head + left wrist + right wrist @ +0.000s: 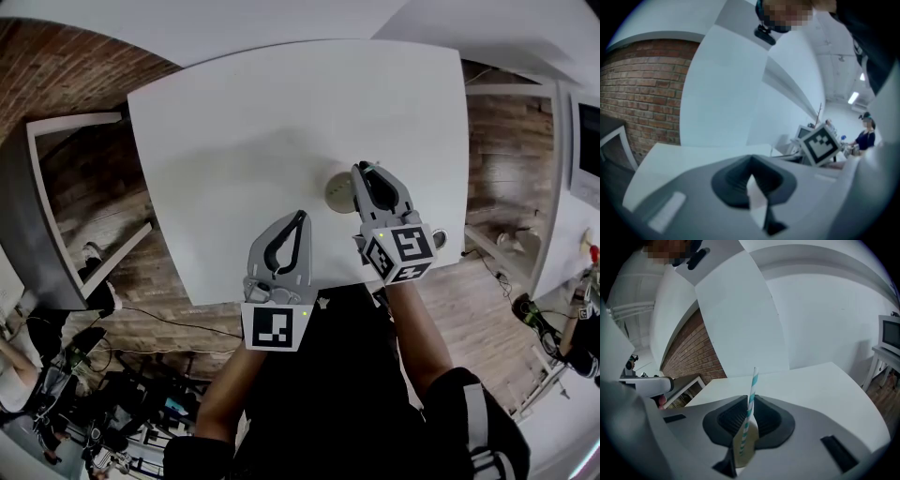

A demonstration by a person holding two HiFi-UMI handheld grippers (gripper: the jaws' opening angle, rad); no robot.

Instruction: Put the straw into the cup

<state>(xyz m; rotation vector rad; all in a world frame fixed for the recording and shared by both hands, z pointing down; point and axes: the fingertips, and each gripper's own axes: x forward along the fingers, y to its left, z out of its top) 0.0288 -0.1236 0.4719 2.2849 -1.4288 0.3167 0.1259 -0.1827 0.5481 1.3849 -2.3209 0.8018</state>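
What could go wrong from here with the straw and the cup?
The cup stands free: the left claw is shut and apart from it, so a nudge from the straw could tip it. The right claw pinches only the thin straw, which might slip or tilt.

A broad white surface [281, 141] takes up the middle of the room. Beyond it runs a red brick wall [642, 93], which meets a plain white wall [820, 319]. The floor [141, 272] is brown and plank-like, and thin dark cables [178, 323] trail over it near the surface's edge. Off to one side stands a pale open frame [75, 119]. A monitor [890, 336] sits on a white stand by the white wall. Further back, long ceiling lights [853, 97] glow, and a person in dark clothes [868, 136] stands there among blurred equipment.
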